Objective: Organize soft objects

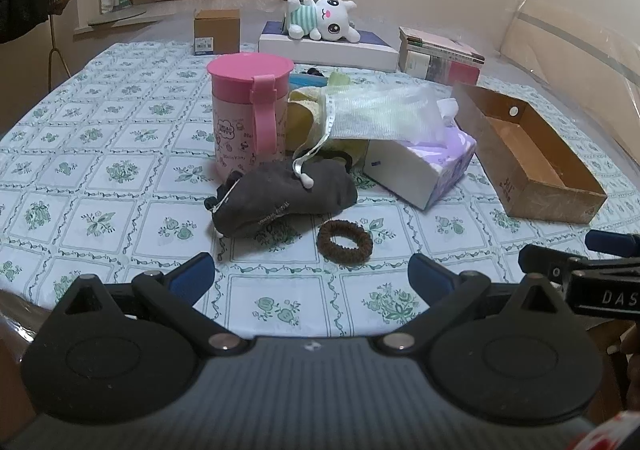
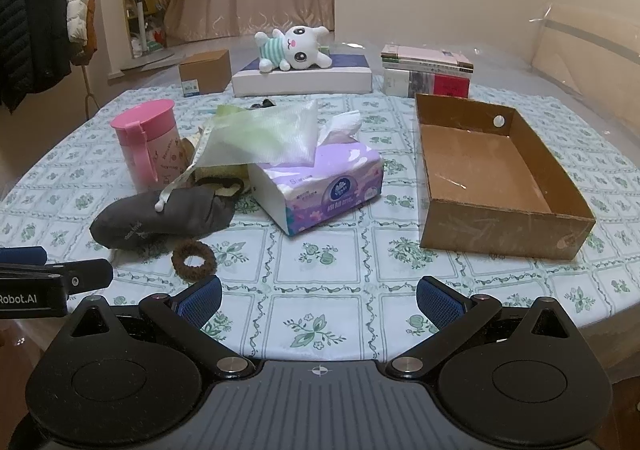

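Observation:
A dark grey cloth pouch [image 1: 280, 197] [image 2: 160, 215] lies mid-table with a brown hair scrunchie [image 1: 345, 242] [image 2: 194, 261] just in front of it. A pale green mesh cloth [image 1: 384, 113] [image 2: 264, 133] drapes over a purple tissue pack [image 1: 424, 165] [image 2: 320, 185]. An open cardboard box [image 1: 536, 161] [image 2: 492, 173] stands to the right, with nothing in it. A white plush toy [image 1: 324, 17] [image 2: 292, 47] lies at the back. My left gripper [image 1: 310, 276] and right gripper [image 2: 318, 300] are open, empty, near the front edge.
A pink lidded cup [image 1: 250, 113] [image 2: 146, 143] stands left of the cloths. A white flat box [image 2: 302, 79], a small brown carton [image 2: 204, 71] and stacked books [image 2: 426, 73] line the back. The right gripper shows in the left wrist view [image 1: 592, 274].

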Motion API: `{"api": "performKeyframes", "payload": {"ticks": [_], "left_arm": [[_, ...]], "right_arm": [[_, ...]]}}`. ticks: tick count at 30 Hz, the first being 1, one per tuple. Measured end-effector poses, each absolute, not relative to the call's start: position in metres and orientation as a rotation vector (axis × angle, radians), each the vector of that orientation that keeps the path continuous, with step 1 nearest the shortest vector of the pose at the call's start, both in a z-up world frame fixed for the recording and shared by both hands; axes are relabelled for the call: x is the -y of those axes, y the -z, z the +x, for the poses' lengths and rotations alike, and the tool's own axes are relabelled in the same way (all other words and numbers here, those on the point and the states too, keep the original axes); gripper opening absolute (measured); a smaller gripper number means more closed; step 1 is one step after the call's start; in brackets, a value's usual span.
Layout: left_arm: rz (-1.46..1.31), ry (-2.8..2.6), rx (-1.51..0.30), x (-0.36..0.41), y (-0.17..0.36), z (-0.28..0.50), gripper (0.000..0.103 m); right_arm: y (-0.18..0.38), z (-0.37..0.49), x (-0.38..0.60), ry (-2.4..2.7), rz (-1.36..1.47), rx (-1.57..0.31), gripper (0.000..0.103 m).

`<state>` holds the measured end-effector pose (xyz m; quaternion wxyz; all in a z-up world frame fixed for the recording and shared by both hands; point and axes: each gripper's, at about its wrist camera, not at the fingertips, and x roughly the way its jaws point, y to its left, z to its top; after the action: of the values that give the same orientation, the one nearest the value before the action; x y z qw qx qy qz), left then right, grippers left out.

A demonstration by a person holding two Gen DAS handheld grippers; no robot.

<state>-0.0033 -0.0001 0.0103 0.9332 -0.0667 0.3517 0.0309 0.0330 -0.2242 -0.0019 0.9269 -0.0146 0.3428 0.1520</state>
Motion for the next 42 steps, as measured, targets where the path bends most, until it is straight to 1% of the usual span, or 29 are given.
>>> {"api": "performKeyframes", "payload": {"ticks": [42], "left_arm": [[-0.137, -0.064, -0.719, -0.0010, -0.0124, -0.0031, 0.102]], "right_arm": [[0.0000, 0.0338, 0.2202, -0.319, -0.029, -0.695, 0.103]]}}
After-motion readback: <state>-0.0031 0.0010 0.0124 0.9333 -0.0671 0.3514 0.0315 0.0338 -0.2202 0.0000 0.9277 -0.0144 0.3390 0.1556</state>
